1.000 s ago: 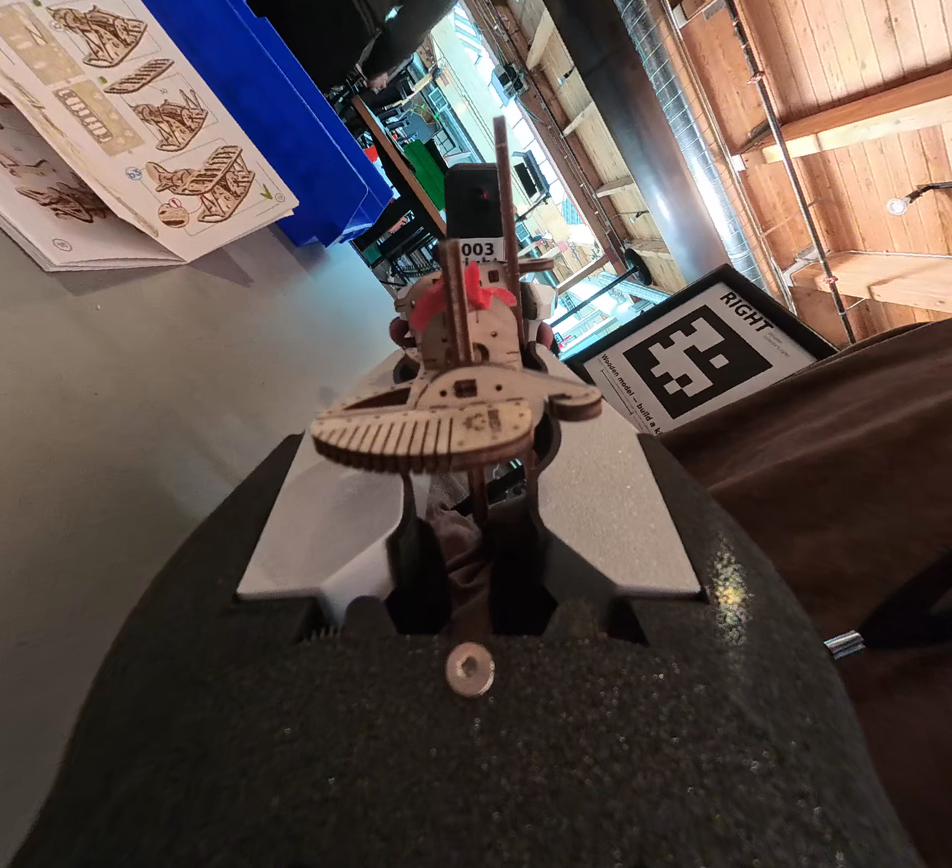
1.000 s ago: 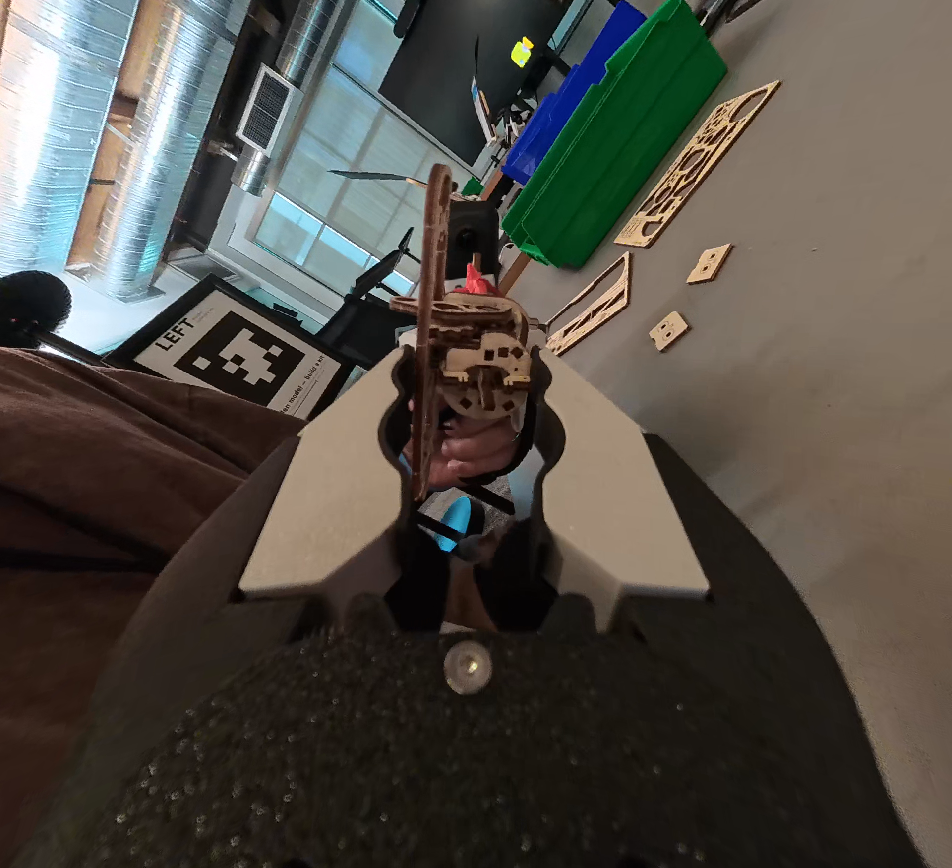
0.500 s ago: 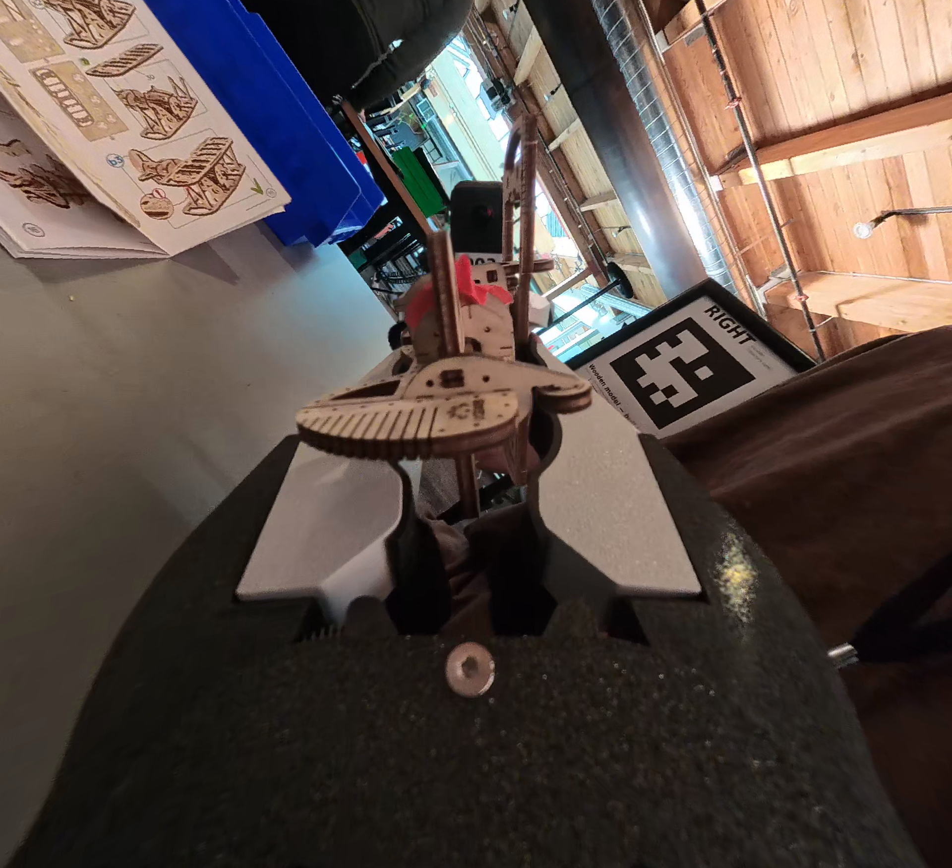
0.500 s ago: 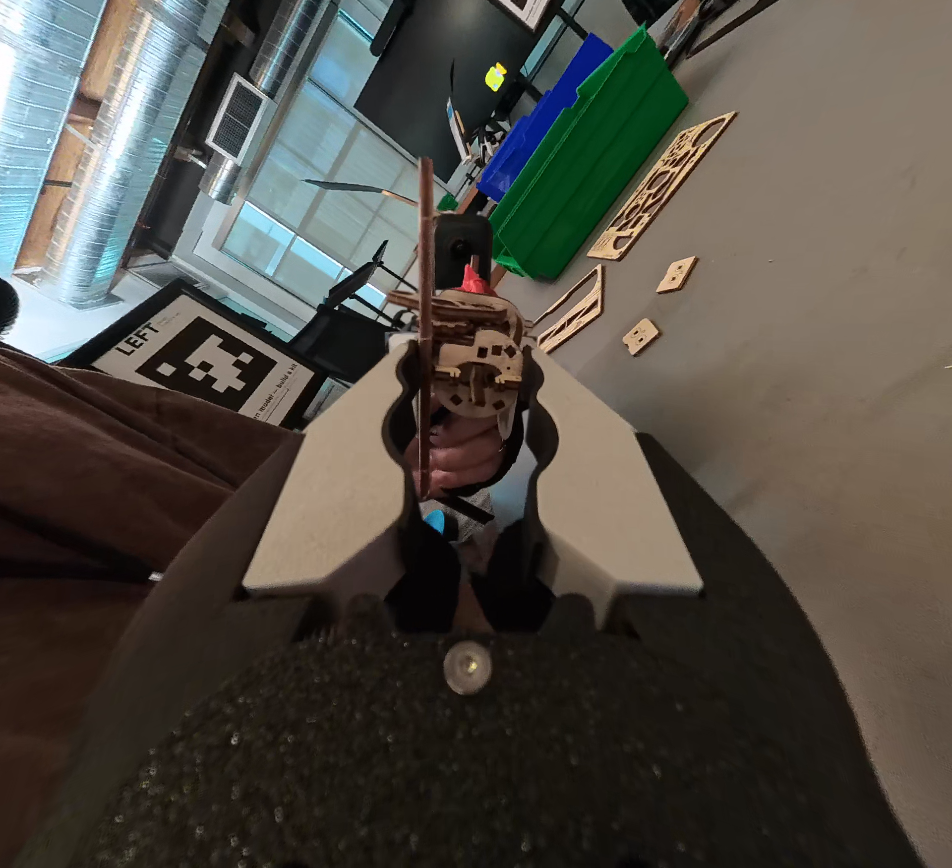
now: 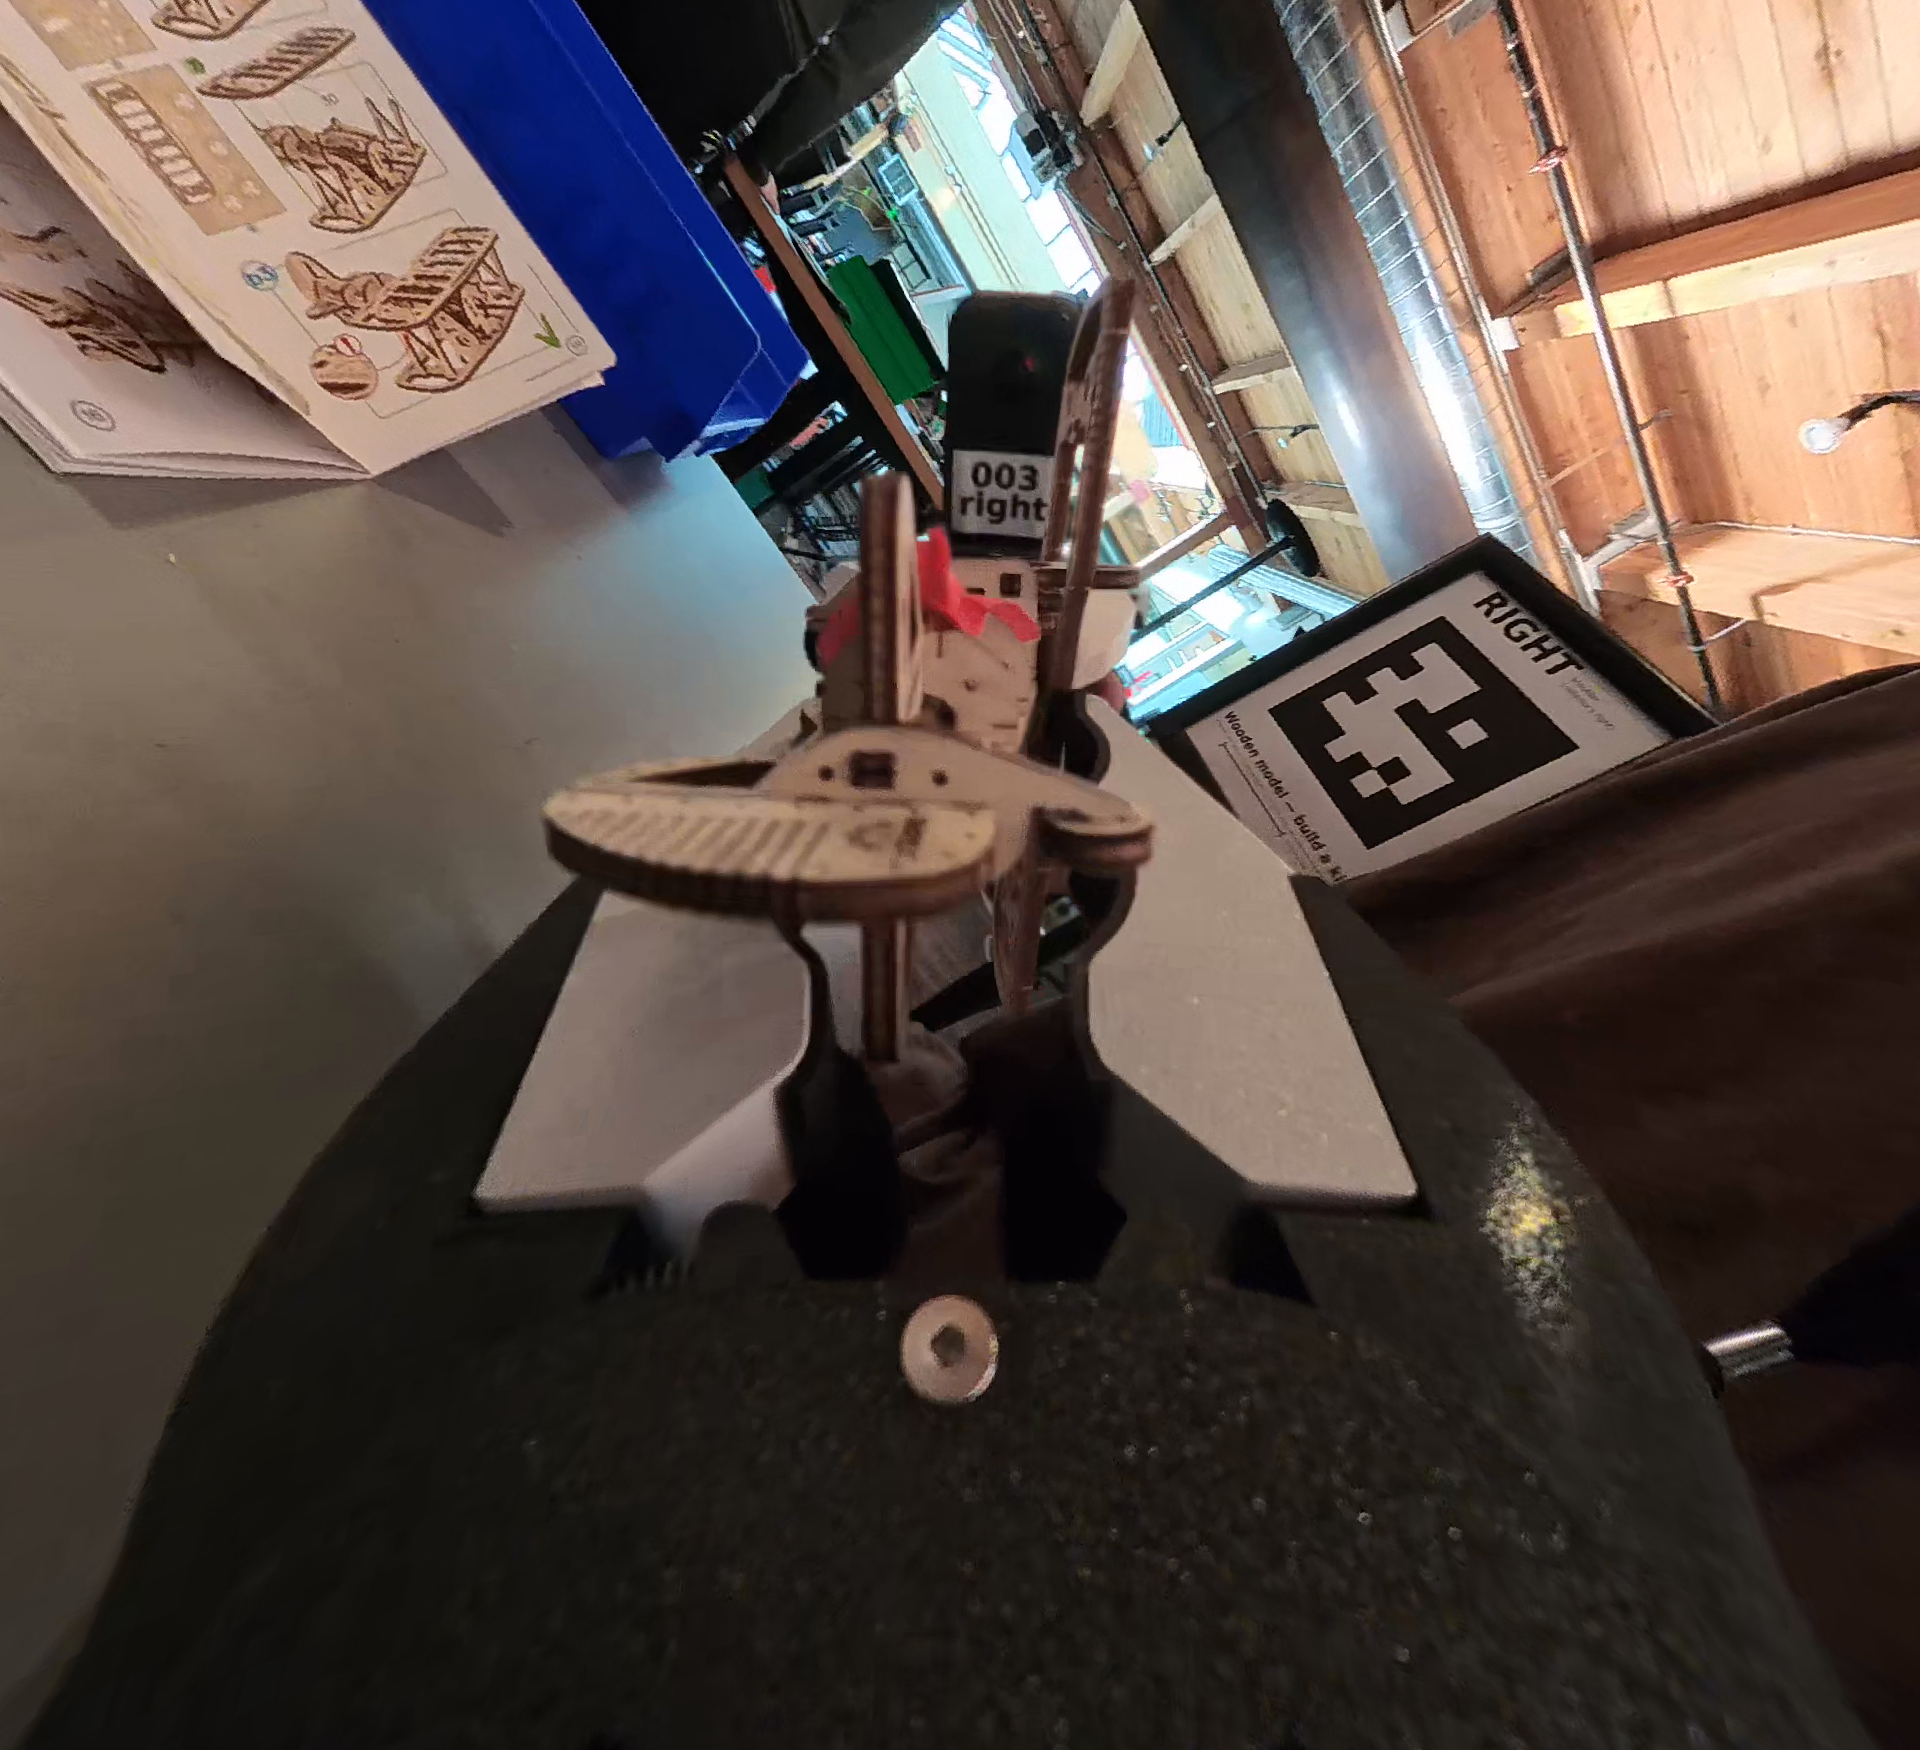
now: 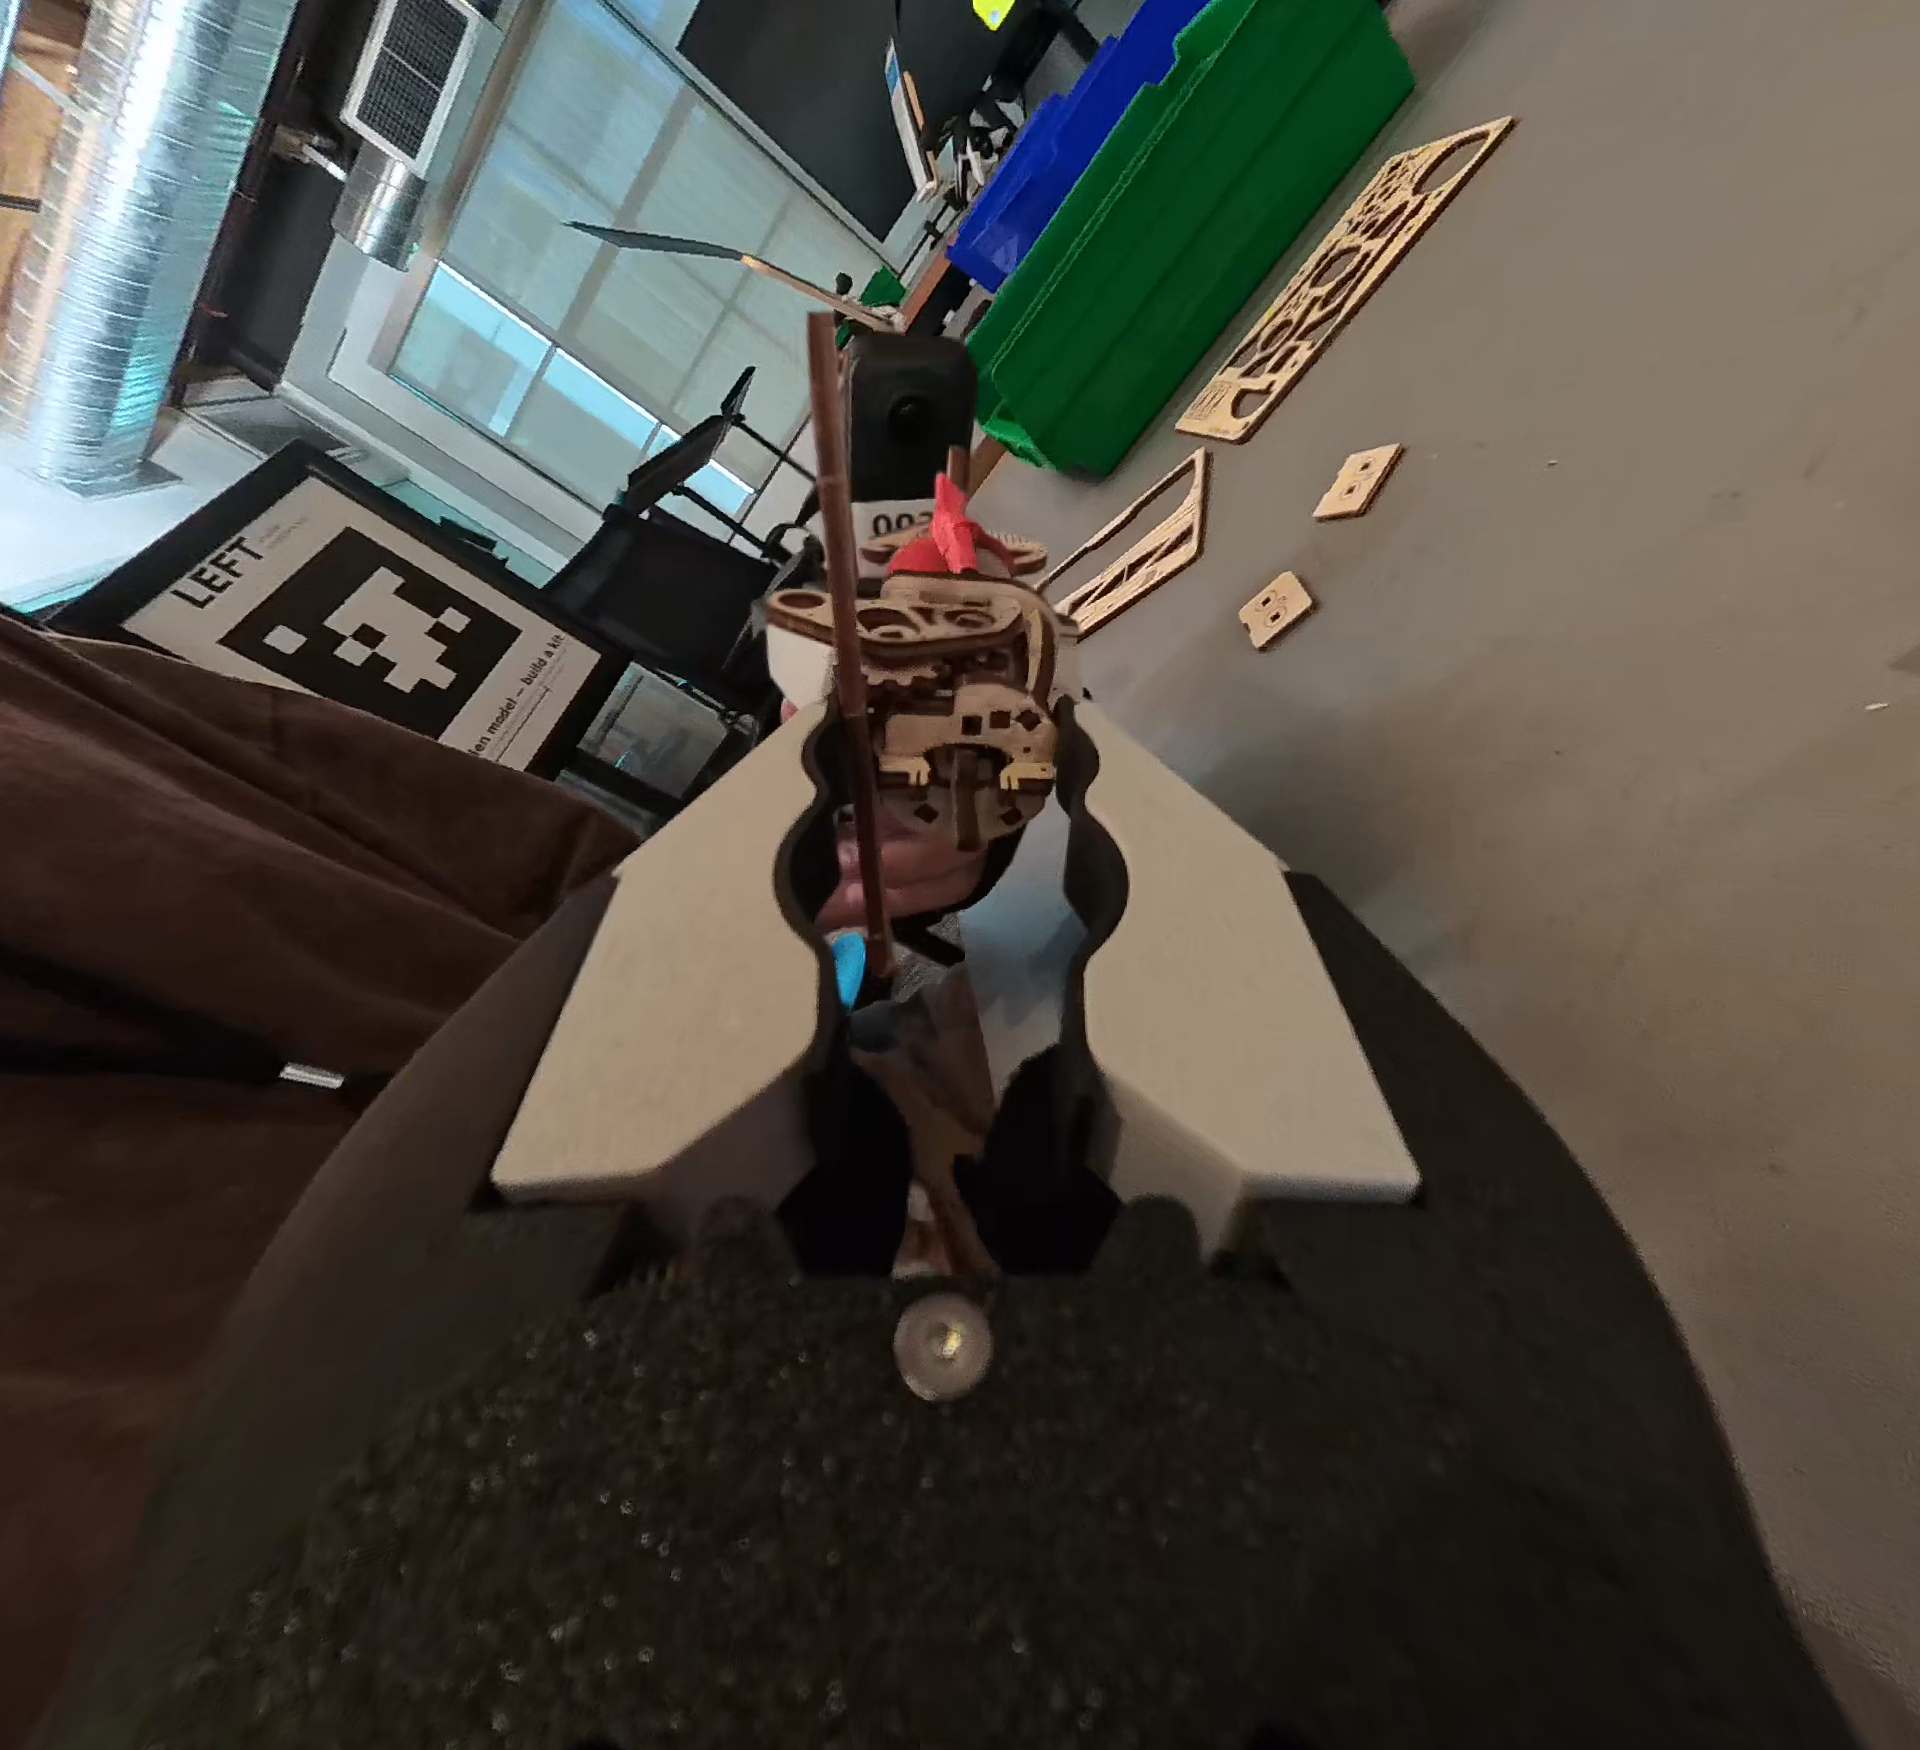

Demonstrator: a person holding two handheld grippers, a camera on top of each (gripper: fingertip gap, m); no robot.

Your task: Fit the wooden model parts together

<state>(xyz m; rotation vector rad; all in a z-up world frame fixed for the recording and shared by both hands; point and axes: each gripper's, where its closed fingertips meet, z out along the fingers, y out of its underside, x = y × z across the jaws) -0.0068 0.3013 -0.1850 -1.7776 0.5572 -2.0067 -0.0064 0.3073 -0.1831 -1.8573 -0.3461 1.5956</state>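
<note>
Mid-assembly, joining step: both tools meet head-on above the grey tabletop (image 6: 1621, 765), both rolled well over so the tabletop runs down one side of each view, and the wooden model (image 5: 914, 692), a small plane with a red propeller, hangs in the air between them. Left tool (image 5: 940, 879) looks clenched on the model's tail end, the ribbed tailplane lying across its fingers (image 5: 1226, 973). Right tool (image 6: 940, 765) faces the nose end and looks clenched around the body, with a thin dark wooden piece (image 6: 847, 651) standing on edge against its left finger; which surfaces actually touch I cannot tell. Judgement: that flat piece is being seated on the body, so the next move likely calls for lining tab to slot and a short, straight squeeze without twisting, left tool bracing. Off to the sides: green bin (image 6: 1195, 246), blue bin (image 5: 540, 121), instruction booklet (image 5: 208, 142), spent part sheets (image 6: 1351, 277), two small square offcuts (image 6: 1356, 481).
</note>
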